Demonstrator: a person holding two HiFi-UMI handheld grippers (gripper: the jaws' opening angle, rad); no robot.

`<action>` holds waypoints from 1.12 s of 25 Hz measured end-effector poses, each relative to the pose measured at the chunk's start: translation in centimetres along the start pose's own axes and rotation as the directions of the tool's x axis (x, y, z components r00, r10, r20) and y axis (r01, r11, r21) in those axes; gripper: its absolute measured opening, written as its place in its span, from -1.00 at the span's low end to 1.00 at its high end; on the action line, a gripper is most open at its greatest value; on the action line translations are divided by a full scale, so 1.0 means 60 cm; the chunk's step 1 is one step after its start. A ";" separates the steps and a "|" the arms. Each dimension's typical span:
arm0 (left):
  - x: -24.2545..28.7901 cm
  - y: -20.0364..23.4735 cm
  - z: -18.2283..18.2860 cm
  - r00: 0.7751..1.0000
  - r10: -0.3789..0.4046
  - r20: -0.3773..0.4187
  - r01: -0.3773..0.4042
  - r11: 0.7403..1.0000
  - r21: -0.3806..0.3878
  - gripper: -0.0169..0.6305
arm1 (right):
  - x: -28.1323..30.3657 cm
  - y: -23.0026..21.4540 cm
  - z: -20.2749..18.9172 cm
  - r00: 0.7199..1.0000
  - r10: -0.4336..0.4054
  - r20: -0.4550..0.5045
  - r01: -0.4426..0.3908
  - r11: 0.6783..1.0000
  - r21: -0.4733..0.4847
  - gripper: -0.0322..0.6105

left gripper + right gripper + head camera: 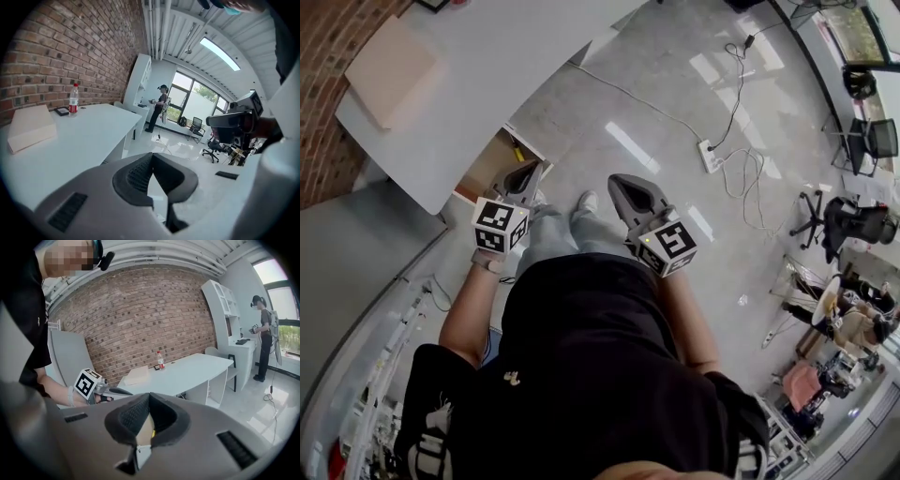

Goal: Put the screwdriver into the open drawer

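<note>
Head view: what is being taken for the yellow-handled screwdriver point(517, 150) is lying inside the open drawer point(483, 176), at its far edge, just ahead of the left gripper point(523, 178); the right gripper point(636, 195) is being held farther off.

Left gripper view: the jaws are being pressed together, empty.

Right gripper view: the jaws are likewise being clenched on nothing.

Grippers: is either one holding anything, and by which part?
Nothing is held. The left gripper and right gripper are both shut and empty. The screwdriver lies in the open drawer.
</note>
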State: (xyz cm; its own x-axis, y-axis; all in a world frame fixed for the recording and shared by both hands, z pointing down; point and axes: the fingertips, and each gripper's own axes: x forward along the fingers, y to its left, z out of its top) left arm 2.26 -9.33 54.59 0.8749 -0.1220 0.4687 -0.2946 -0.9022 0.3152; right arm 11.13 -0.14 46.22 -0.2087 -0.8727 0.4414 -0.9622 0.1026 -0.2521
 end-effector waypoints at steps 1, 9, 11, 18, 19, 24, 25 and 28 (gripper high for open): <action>-0.010 -0.006 0.014 1.000 0.004 0.013 -0.004 1.000 0.014 -0.94 | -0.001 0.002 0.008 1.000 0.010 0.010 -0.010 1.000 -0.003 -0.87; -0.094 -0.036 0.104 0.991 0.055 0.120 -0.063 0.996 0.062 -0.93 | -0.017 0.038 0.078 0.992 0.090 0.092 -0.086 0.995 -0.041 -0.87; -0.118 -0.045 0.134 0.984 0.073 0.165 -0.085 0.994 0.066 -0.93 | -0.024 0.047 0.095 0.988 0.113 0.108 -0.108 0.993 -0.056 -0.87; -0.172 -0.065 0.229 0.953 0.119 0.277 -0.152 0.983 0.100 -0.93 | -0.030 0.052 0.154 0.968 0.192 0.160 -0.177 0.979 -0.104 -0.87; -0.180 -0.069 0.242 0.948 0.126 0.292 -0.162 0.981 0.105 -0.93 | -0.032 0.054 0.164 0.965 0.201 0.170 -0.184 0.977 -0.111 -0.87; -0.221 -0.084 0.292 0.916 0.157 0.368 -0.216 0.968 0.124 -0.93 | -0.043 0.072 0.205 0.945 0.255 0.206 -0.228 0.963 -0.146 -0.87; -0.227 -0.085 0.298 0.910 0.165 0.380 -0.227 0.966 0.124 -0.93 | -0.044 0.076 0.211 0.942 0.264 0.209 -0.235 0.960 -0.154 -0.87; -0.239 -0.084 0.301 0.898 0.188 0.399 -0.253 0.960 0.117 -0.93 | -0.045 0.084 0.227 0.933 0.286 0.218 -0.250 0.952 -0.178 -0.87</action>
State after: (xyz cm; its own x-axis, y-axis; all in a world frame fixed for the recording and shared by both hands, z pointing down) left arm -1.88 -10.51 31.35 0.8831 -0.4443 0.1508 -0.4596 -0.8838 0.0879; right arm 9.21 -3.78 32.03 -0.4322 -0.8889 0.1517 -0.8945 0.4014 -0.1968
